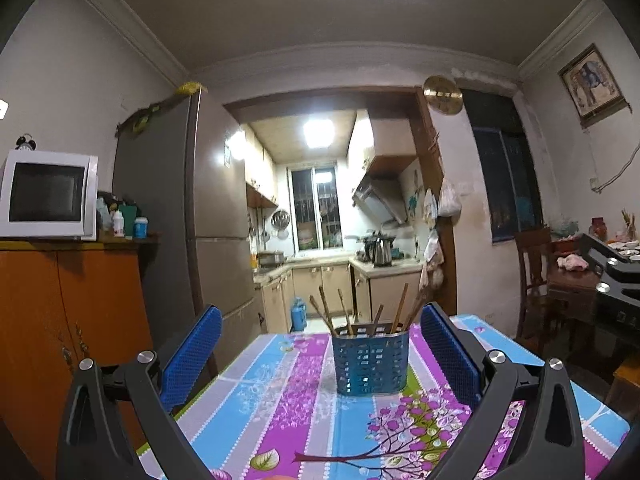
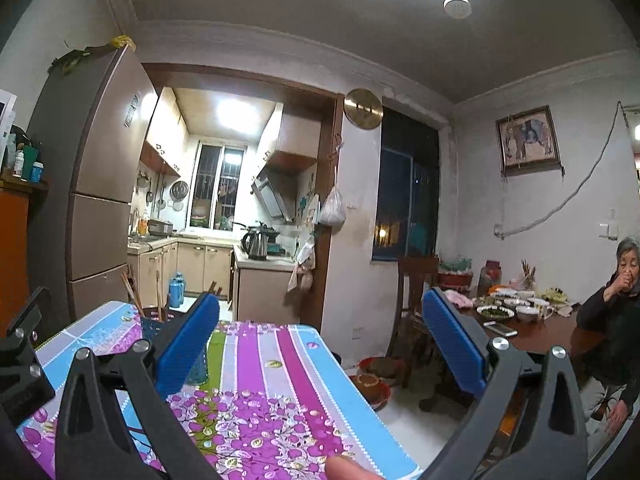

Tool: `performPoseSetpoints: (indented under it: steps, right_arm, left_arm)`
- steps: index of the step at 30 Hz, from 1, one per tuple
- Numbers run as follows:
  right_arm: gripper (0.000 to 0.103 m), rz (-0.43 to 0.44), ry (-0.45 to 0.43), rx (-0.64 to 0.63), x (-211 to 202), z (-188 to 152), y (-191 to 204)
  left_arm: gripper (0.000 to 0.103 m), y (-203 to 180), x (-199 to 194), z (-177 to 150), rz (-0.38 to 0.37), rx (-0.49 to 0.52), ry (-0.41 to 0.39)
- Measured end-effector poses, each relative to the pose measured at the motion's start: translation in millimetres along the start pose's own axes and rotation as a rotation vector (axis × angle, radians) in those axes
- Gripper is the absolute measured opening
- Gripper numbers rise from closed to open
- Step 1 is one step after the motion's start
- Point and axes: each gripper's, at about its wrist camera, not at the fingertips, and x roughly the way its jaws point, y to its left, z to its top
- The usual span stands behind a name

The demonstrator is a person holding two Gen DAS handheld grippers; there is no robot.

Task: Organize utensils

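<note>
A blue perforated utensil basket (image 1: 370, 362) stands upright on the flowered tablecloth (image 1: 288, 400), with several wooden chopsticks (image 1: 326, 312) sticking out of it. My left gripper (image 1: 320, 344) is wide open, above the table on the near side of the basket, nothing between its blue pads (image 1: 192, 356). In the right wrist view the same basket (image 2: 154, 330) shows partly behind the left pad (image 2: 188, 344). My right gripper (image 2: 320, 340) is wide open and empty, right of the basket. A fingertip (image 2: 348, 468) pokes in at the bottom edge.
The left gripper's black frame (image 2: 20, 356) shows at the left edge. The table's right edge (image 2: 360, 392) drops to the floor with red bowls (image 2: 376, 384). A seated person (image 2: 616, 320) is at a dining table (image 2: 532, 332) with dishes. A fridge (image 1: 180, 216) and orange cabinet (image 1: 64, 332) stand left.
</note>
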Motion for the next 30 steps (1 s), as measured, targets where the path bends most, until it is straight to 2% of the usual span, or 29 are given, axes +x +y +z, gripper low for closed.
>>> performPoseSetpoints:
  steps: [4,8,16,20,22,26,30]
  right_arm:
    - [0.098,0.022,0.046,0.029,10,-4,-1]
    - [0.098,0.066,0.127,0.074,27,-10,0]
    - [0.098,0.080,0.150,0.036,28,-15,17]
    - [0.098,0.077,0.145,0.027,27,-14,17]
    - [0.098,0.070,0.142,0.026,26,-14,15]
    - [0.098,0.067,0.146,0.032,28,-14,13]
    - [0.098,0.068,0.152,0.028,29,-17,14]
  left_arm:
    - [0.100,3,17,-4,-0.003,-0.017,0.062]
    - [0.100,7,32,-11,0.024,-0.015,0.121]
    - [0.100,16,38,-17,0.036,-0.014,0.141]
    - [0.100,13,37,-18,0.067,0.006,0.098]
    - [0.099,12,39,-17,0.086,0.004,0.103]
    - [0.099,15,49,-20,0.011,-0.034,0.176]
    - [0.099,14,53,-23,0.000,-0.027,0.203]
